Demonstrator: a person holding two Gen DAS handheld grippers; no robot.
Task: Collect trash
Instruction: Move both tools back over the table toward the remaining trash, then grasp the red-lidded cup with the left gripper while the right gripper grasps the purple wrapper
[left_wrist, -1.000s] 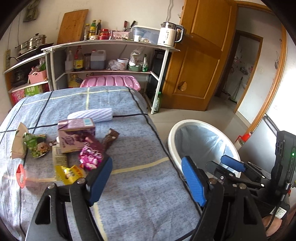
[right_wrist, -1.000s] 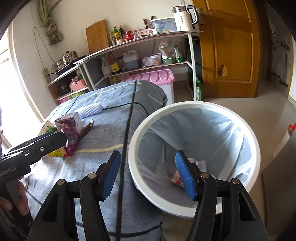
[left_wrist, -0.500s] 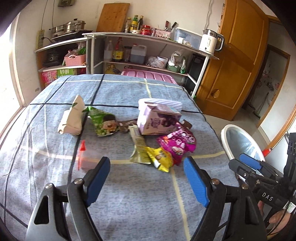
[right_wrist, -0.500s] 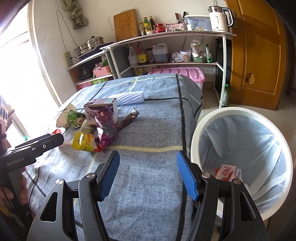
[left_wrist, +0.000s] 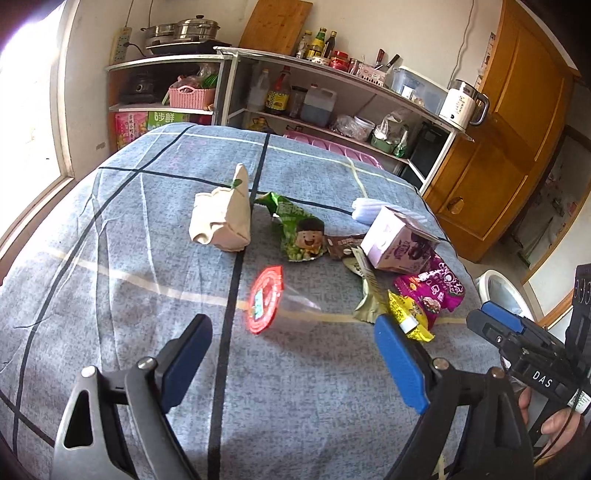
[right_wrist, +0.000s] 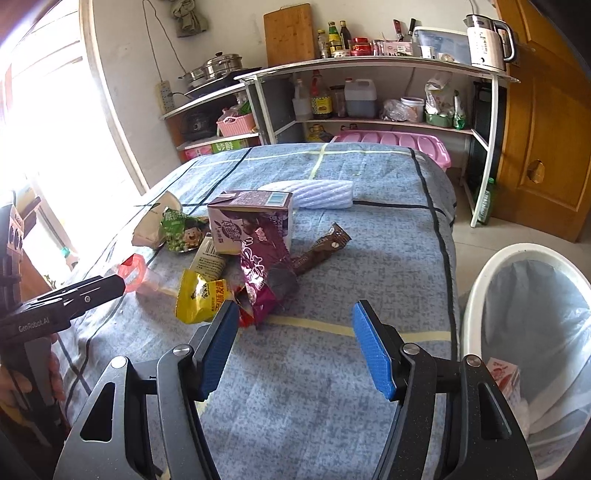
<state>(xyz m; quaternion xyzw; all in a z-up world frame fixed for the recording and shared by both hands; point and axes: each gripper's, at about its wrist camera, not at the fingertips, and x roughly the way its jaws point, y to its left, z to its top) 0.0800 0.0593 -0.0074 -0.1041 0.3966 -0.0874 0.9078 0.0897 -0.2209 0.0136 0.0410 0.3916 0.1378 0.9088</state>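
Note:
Trash lies in a heap on the blue checked tablecloth (left_wrist: 129, 258): a beige paper bag (left_wrist: 221, 218), a green snack bag (left_wrist: 299, 232), a clear cup with a red lid (left_wrist: 266, 299), a purple carton (left_wrist: 400, 243), a magenta wrapper (right_wrist: 262, 266), a yellow wrapper (right_wrist: 201, 295) and a brown bar wrapper (right_wrist: 319, 249). My left gripper (left_wrist: 291, 354) hovers just short of the red-lidded cup, its jaws opening with nothing between them. My right gripper (right_wrist: 293, 343) is open and empty, close to the magenta and yellow wrappers. The white bin (right_wrist: 480, 280) with a liner stands to the right of the table, a red-and-white pack (right_wrist: 504, 374) inside.
A white ribbed roll (right_wrist: 317, 194) lies behind the carton. Shelves (right_wrist: 369, 66) with bottles, a kettle and pots stand behind the table, with a pink crate (right_wrist: 399, 142) below. A wooden door (right_wrist: 546, 129) is at the right. A hand (left_wrist: 554, 424) holds the right gripper's handle.
Both grippers have swung left, away from the bin and over the table toward the trash heap. The left jaws have spread wider. The right jaws look unchanged.

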